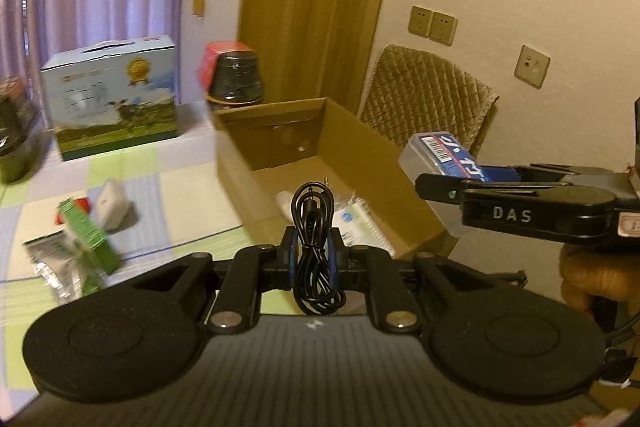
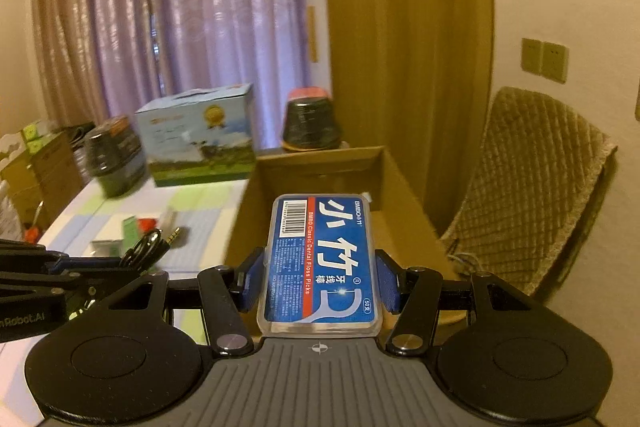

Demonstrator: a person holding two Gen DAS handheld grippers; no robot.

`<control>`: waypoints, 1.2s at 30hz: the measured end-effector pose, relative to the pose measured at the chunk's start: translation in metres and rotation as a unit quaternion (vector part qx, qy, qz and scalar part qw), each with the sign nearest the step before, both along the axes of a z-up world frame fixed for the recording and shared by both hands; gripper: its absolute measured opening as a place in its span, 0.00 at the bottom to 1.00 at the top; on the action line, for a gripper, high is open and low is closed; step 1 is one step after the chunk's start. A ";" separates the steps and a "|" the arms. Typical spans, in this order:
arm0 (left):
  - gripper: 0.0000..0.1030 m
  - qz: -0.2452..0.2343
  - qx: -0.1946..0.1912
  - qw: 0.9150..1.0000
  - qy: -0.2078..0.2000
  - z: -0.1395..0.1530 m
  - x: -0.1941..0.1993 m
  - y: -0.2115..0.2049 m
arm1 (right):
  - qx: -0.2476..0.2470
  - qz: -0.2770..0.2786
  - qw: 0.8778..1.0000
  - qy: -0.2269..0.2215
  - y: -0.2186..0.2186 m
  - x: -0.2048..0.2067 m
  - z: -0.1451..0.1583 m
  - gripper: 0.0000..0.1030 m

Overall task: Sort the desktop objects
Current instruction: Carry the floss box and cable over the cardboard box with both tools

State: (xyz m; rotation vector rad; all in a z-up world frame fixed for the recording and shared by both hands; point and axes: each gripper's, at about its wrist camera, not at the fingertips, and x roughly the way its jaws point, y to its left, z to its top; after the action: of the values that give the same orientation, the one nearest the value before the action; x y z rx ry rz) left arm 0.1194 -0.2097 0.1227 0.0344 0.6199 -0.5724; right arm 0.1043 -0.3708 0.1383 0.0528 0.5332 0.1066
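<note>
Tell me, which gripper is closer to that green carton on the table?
Left. The left gripper, holding the black cable, is beside the green carton; the right gripper is across the cardboard box.

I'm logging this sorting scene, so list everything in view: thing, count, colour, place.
Open cardboard box: one, brown, on the table, some items inside.
Coiled audio cable: one, black, held in the left gripper.
Plastic dental floss pick case: one, blue label, held in the right gripper.
Printed carton with handle: one, blue and green, far side of the table.
Dark wrapped tubs: two, black, behind the boxes.
Small green box: one, on the checked tablecloth.
Quilted chair back: one, tan, by the wall.
Hand: one, on the right gripper's handle.
</note>
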 end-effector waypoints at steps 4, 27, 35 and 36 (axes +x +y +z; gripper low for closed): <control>0.11 -0.011 -0.001 1.000 0.005 -0.003 0.022 -0.030 | 0.007 -0.004 1.000 0.008 -0.022 0.020 -0.004 0.52; 0.16 -0.022 -0.006 0.999 0.030 -0.044 0.080 -0.059 | 0.032 -0.012 0.999 0.040 -0.055 0.070 -0.034 0.52; 0.23 -0.002 -0.009 1.000 0.022 -0.038 0.074 -0.027 | 0.034 -0.005 0.998 0.046 -0.043 0.074 -0.036 0.52; 0.24 -0.001 -0.009 1.000 0.021 -0.038 0.073 -0.025 | 0.034 -0.004 0.998 0.047 -0.042 0.075 -0.036 0.52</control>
State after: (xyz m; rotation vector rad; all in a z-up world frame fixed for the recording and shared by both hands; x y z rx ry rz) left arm 0.1928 -0.2345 0.0844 0.0065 0.6558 -0.5828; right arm 0.1788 -0.4126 0.1027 0.1262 0.6225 0.1141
